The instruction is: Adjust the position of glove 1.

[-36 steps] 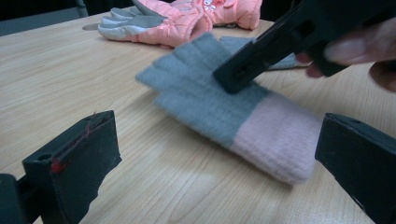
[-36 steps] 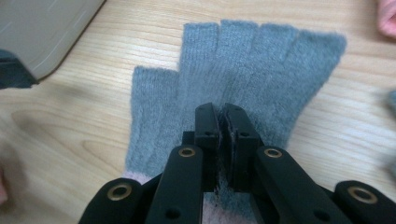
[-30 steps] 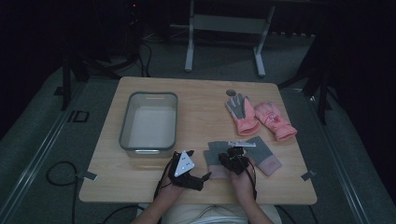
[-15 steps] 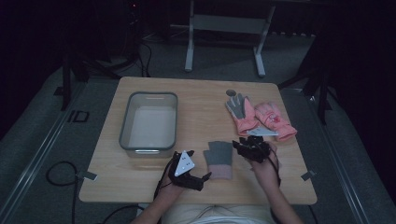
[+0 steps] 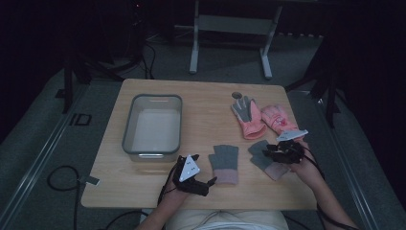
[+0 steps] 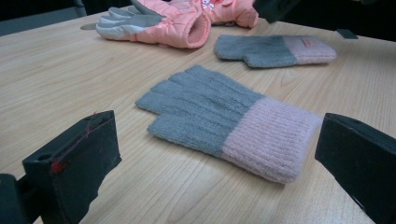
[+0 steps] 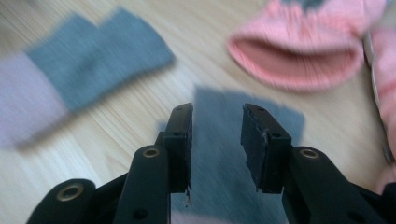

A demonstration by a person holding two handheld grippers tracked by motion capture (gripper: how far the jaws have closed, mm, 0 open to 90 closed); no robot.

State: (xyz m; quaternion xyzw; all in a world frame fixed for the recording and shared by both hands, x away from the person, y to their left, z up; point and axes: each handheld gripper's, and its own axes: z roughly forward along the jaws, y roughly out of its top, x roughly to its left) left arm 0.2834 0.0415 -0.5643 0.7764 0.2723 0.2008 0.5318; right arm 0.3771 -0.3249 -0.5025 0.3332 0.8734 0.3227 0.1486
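The right gripper (image 5: 271, 152), jaws just opening and part-spread with nothing between them, hovers over the second grey knit glove (image 5: 265, 158) lying beside the pink ski gloves (image 5: 261, 118); it should drop squarely and pinch the cuff.

A clear plastic bin (image 5: 152, 98) stood on the wooden table (image 5: 206, 105), just beyond the left tongs (image 5: 210, 182) and a little to their left. Two pink padded gloves (image 5: 250, 119) lay side by side just beyond the right tongs (image 5: 268, 152), with a small round dark object (image 5: 236, 95) past them. A metal stand (image 5: 230, 24) stood on the floor, well beyond both tongs.
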